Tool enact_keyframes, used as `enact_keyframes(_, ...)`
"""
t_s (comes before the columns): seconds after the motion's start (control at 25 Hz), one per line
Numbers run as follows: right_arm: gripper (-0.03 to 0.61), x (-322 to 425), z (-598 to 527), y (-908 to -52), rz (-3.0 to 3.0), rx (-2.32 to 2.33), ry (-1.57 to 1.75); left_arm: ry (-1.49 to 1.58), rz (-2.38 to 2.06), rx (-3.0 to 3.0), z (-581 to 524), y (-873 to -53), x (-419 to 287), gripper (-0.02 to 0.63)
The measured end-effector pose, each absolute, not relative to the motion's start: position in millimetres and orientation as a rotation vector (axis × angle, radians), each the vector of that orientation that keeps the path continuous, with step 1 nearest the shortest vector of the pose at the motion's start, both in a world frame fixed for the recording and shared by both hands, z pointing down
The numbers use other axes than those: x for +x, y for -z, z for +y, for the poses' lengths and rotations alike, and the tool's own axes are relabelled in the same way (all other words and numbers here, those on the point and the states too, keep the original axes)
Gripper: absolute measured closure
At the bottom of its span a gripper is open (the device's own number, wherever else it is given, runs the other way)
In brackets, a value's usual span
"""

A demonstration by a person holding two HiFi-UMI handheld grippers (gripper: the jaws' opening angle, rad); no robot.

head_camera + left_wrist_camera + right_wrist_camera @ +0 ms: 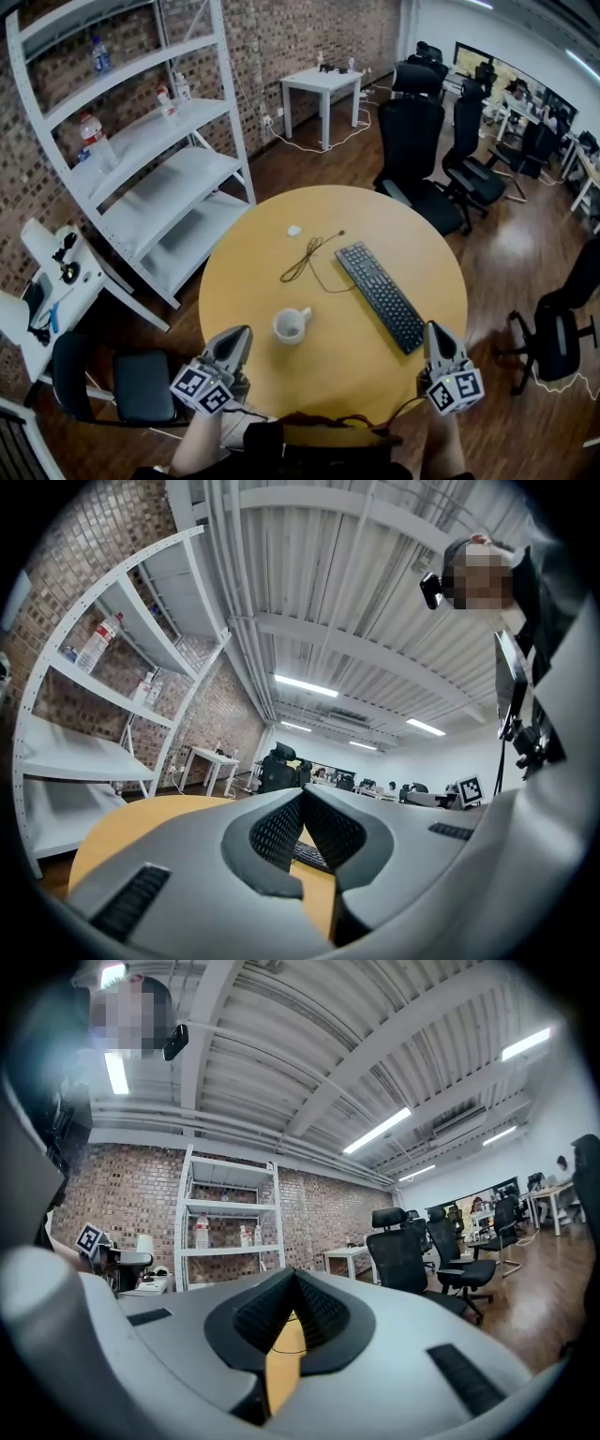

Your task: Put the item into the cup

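Note:
A white cup (292, 324) with a handle stands upright on the round yellow table (272, 375), near its front. A small white item (293, 230) lies at the far side of the table, and a loose black cable (309, 255) is coiled between it and the cup. My left gripper (242, 331) hovers at the table's front left edge, just left of the cup, shut and empty (302, 797). At the front right edge my right gripper (433, 328) is also shut on nothing (292, 1277). Neither gripper view shows the cup.
A black keyboard (380, 294) lies diagonally on the table's right half. A white shelf rack (150, 150) with bottles stands to the left, black office chairs (412, 141) behind the table, another chair (112, 380) at front left.

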State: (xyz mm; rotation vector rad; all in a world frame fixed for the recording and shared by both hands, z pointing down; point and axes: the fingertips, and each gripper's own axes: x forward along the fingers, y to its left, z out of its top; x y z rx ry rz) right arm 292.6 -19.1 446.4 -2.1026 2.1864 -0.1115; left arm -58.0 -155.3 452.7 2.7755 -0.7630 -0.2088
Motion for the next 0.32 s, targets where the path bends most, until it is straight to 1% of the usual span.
enact_keyframes(0.32, 0.574, 289.2, -23.5, -447.6, 2.19, -2.098, 0.115, 0.216, -0.794, 2.785, -157.4, -448.7, -63.1, 0.611)
